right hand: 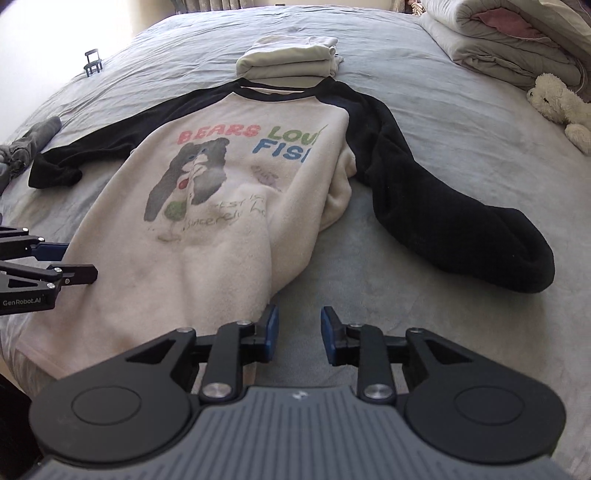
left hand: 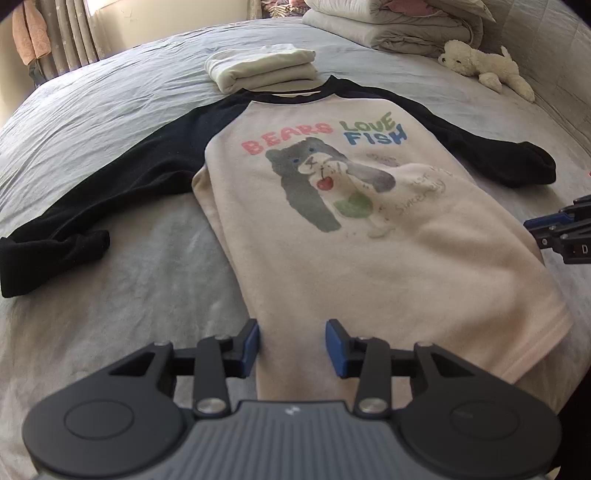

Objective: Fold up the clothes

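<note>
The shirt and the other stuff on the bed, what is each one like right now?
Shirt: spread flat, front up, sleeves out, not folded.
Cream clothes: folded in a stack beyond the collar.
Blankets: folded, piled.
Toy bear: lying down.
Left tool: open, empty.
Right tool: open, empty.

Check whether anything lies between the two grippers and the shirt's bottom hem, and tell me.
Nothing visible does. The left gripper hovers open over the sweatshirt near its hem, and the right gripper hovers open at its lower corner. The folded cream garment lies beyond the collar, away from the hem.
</note>
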Tool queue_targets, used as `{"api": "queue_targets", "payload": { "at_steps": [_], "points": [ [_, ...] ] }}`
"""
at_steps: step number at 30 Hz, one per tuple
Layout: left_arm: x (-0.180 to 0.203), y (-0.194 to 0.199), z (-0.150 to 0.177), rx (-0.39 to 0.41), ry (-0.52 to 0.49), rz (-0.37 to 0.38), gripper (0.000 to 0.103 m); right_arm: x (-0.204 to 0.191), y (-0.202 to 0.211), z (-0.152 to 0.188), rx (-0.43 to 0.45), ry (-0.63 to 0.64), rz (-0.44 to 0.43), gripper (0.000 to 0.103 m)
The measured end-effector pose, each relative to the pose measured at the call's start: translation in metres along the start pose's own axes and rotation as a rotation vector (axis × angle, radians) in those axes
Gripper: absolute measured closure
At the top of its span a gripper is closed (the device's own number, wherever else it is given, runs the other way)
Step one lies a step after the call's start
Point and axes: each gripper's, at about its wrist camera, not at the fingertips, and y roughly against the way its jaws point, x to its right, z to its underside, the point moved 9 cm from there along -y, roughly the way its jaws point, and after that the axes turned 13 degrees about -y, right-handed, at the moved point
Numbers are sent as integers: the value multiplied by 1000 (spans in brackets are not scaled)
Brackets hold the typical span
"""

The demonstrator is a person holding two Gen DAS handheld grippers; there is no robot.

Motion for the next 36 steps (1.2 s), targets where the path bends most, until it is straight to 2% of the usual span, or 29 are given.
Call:
{"api": "queue_targets", "payload": {
  "at_steps": [7, 14, 19, 23, 29, 34, 36],
  "points": [
    [22, 35, 25, 9, -64, 41, 53, -3, 27, 36, -17, 13, -18, 68],
    [26, 60, 60, 24, -45, 41, 52, -9, 44, 62, 2, -5, -48, 66],
    [23, 62, 81, 43, 48, 11, 53, -13, 45, 76, 58, -39, -27, 65],
    [19, 58, 89, 94, 141, -55, 59, -10, 39, 84, 112, -135, -9, 65],
    [15, 57, 94, 219, 322, -131, 66, -3, 35, 83, 199, -338, -49, 65],
    [13, 55, 100, 286, 429, -178, 69, -12, 33, 79, 269, -428, -94, 65],
    [15, 53, 101, 301, 444, -196, 72, -15, 28, 79, 290, -462, -102, 65]
  ]
}}
